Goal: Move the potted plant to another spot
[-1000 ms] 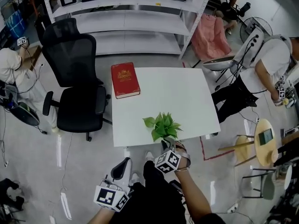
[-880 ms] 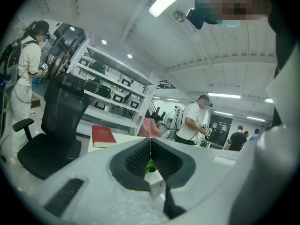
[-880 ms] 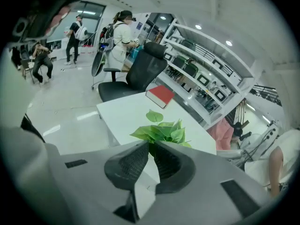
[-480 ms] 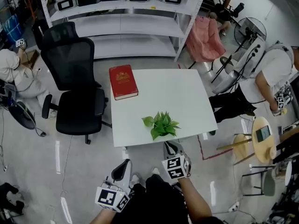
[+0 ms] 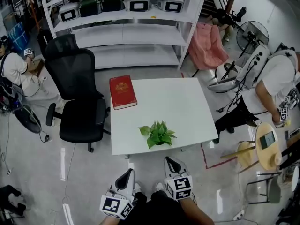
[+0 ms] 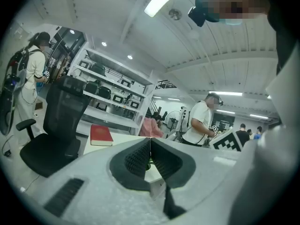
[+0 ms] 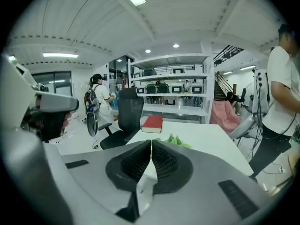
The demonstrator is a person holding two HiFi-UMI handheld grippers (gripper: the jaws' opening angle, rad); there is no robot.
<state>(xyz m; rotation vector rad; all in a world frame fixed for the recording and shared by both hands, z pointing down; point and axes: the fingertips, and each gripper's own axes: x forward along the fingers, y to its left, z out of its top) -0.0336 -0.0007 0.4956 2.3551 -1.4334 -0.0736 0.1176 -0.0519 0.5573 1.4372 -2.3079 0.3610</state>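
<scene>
Room: workshop floor with a white shelf unit against the far wall, cases on its upper levels, and a pink cloth hanging at its right end.
Table: white square table in the middle of the floor, in front of the shelf unit.
Plant: small green plant stands on the table close to its near edge, a little left of that edge's middle. Its leaves hide the pot from above. Neither gripper touches it.
Book: red book lies flat at the table's far left corner, along the left edge, well apart from the plant.
Chair: black office chair stands just beside the table's left side.
Left gripper: left gripper is held low, off the table and below its near edge. Its ribbed pads are pressed together with nothing between them.
Right gripper: right gripper is also off the table, just short of the near edge and nearer the plant than the left one. Its jaws are closed on each other and empty, pointing toward the plant.
People: one person bends over at the right of the table; another sits at far left.
</scene>
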